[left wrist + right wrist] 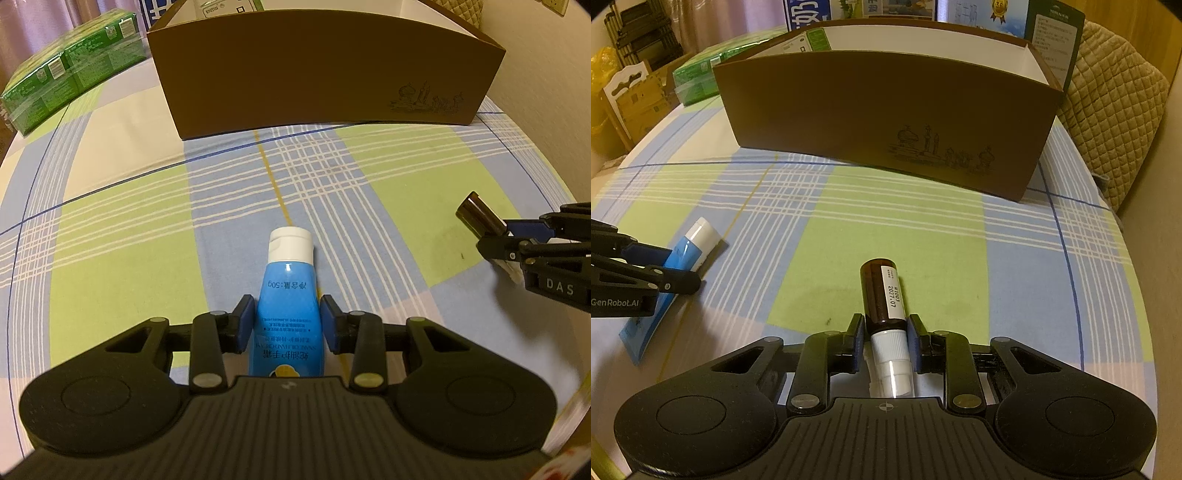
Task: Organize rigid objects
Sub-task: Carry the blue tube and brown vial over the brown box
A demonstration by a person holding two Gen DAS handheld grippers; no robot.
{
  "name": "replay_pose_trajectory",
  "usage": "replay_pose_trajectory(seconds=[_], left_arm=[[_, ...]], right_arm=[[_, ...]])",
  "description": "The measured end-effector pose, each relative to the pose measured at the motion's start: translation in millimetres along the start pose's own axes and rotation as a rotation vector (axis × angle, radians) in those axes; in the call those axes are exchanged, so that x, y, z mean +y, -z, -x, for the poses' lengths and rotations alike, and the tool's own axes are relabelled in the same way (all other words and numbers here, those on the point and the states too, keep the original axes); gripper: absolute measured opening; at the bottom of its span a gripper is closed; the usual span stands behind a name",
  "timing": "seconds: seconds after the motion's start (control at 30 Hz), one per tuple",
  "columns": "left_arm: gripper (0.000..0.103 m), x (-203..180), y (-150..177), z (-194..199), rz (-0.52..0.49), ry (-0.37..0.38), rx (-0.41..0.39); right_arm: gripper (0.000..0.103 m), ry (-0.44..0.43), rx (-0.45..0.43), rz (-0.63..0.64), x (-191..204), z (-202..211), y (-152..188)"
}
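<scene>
checked cloth in green, blue and cream covers the surface [129, 229], and a brown cardboard box [325, 74] stands open-topped at its far side, near enough that both grippers face its front wall; it looks like the place the loose items are meant to go, and something white with print already shows inside its far end. the left gripper [288, 325] has its jaws clamped on a blue hand-cream tube [288, 302], the blue pads pressing the tube's flanks about midway down, the white cap pointing ahead toward the box; in the right wrist view the tube's flat tail appears to rest on the cloth, so it seems gripped but not yet lifted. the right gripper [885, 341] is closed on a small brown bottle [882, 291], pinching it at the neck where the dark glass meets the white ribbed cap, so the labelled body sticks out forward, free to be lowered first. both grips hold the narrow axis across the pads, which suits slim, hard items. a green wrapped pack [70, 70] lies well apart at the far left, untouched.
</scene>
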State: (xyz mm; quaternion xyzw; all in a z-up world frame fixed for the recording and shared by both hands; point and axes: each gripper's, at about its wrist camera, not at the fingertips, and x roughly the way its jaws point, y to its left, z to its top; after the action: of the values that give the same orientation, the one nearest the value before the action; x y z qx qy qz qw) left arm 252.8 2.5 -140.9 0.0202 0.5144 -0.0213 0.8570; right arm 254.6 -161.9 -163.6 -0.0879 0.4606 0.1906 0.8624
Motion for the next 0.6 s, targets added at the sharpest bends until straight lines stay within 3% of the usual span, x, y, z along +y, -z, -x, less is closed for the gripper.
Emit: replay_pose_trajectory(seconds=[0.6], left_arm=[[0.032,0,-4,10,0.006,0.020,-0.023]], right_arm=[[0.020,-0.056,0.002,-0.071,-3,11,1]])
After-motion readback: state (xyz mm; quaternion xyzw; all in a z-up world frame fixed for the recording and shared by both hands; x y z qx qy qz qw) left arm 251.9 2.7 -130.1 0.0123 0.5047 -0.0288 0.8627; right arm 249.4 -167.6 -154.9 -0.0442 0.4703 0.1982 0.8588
